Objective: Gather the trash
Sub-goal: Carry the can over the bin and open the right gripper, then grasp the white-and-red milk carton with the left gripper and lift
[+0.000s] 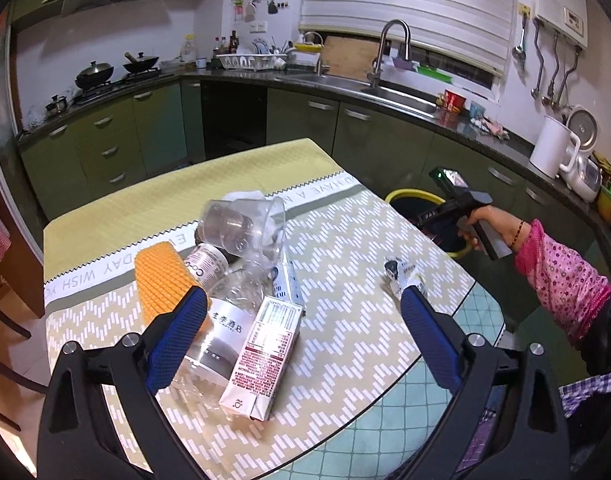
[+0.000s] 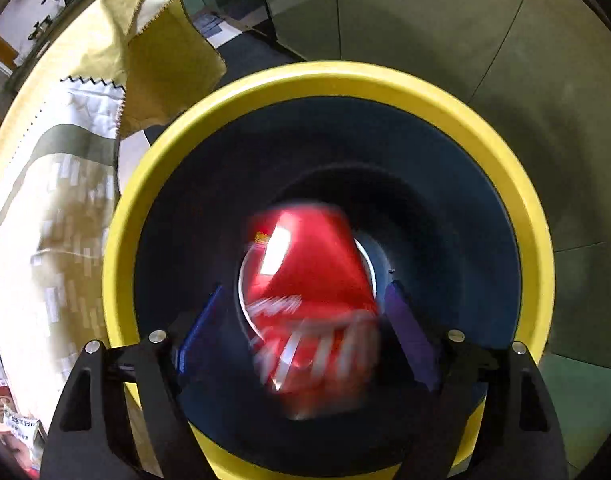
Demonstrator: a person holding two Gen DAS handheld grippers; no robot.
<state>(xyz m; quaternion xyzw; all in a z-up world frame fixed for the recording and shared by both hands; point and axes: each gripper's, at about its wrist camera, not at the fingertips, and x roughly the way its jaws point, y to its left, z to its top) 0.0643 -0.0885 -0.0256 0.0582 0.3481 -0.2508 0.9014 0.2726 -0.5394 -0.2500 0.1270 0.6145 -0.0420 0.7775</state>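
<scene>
The right gripper (image 2: pixel 305 304) points almost straight down into the trash bin (image 2: pixel 517 184), which has a yellow rim and a dark inside. A red can (image 2: pixel 309 280) with white lettering is between its two blue fingers (image 2: pixel 405 324), but it looks blurred and there is a gap on each side of it, so the jaws stand open and do not press it. The can is inside the ring of the bin's rim, below the fingertips. The rim goes all around the gripper with free room on every side. Beside the bin, the tablecloth (image 2: pixel 65 184) hangs down over the edge of the counter, close to the rim.

In the left wrist view, the left gripper (image 1: pixel 303 304) hovers over the counter (image 1: pixel 385 360) with its jaws wide open and nothing pressed between them. A milk carton (image 1: pixel 261 356) lies between the fingers, nearer to the left finger. Against the carton lies a clear plastic bottle (image 1: pixel 221 320), and behind it a crushed clear cup (image 1: pixel 241 220) and an orange sponge (image 1: pixel 165 280). A small wrapper (image 1: pixel 401 274) lies just beyond the right fingertip, close to the counter's edge facing the bin (image 1: pixel 415 196). The person's right hand (image 1: pixel 485 228) holds the other gripper over the bin.
</scene>
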